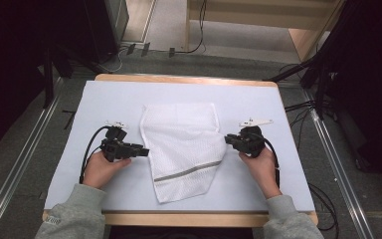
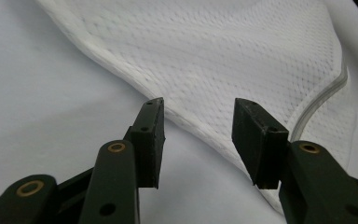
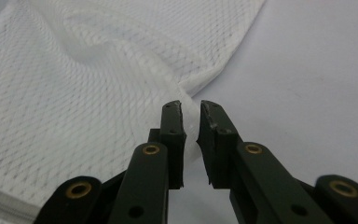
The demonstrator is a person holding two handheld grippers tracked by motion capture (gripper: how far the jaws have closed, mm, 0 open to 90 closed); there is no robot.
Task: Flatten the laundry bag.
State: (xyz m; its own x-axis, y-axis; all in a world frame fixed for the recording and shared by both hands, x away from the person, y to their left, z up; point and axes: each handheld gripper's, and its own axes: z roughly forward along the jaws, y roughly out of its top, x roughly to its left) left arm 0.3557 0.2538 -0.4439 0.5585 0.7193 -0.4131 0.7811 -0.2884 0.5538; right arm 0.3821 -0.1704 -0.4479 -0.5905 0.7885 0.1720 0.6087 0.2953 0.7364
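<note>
1. Black and two-jawed, the left gripper [image 1: 142, 151] is lying low at the left of the pale blue table cover [image 1: 109, 97], gripped by the person's left hand [image 1: 101, 168] in a grey sleeve.
2. Its jaws are standing well apart with nothing between them, and their tips are sitting just short of the cloth's thick hemmed edge in the left gripper view.
3. The white mesh fabric bag with a grey zip band [image 1: 184, 144] is lying flat at the table's middle, between the two grippers, its near end slanting toward the person.
4. The right gripper [image 1: 227, 140], held by the right hand [image 1: 261, 167], is meeting the bag's right edge.
5. Its jaws are standing narrow, pinching a fold of the mesh [image 3: 192, 122] between the pads.
</note>
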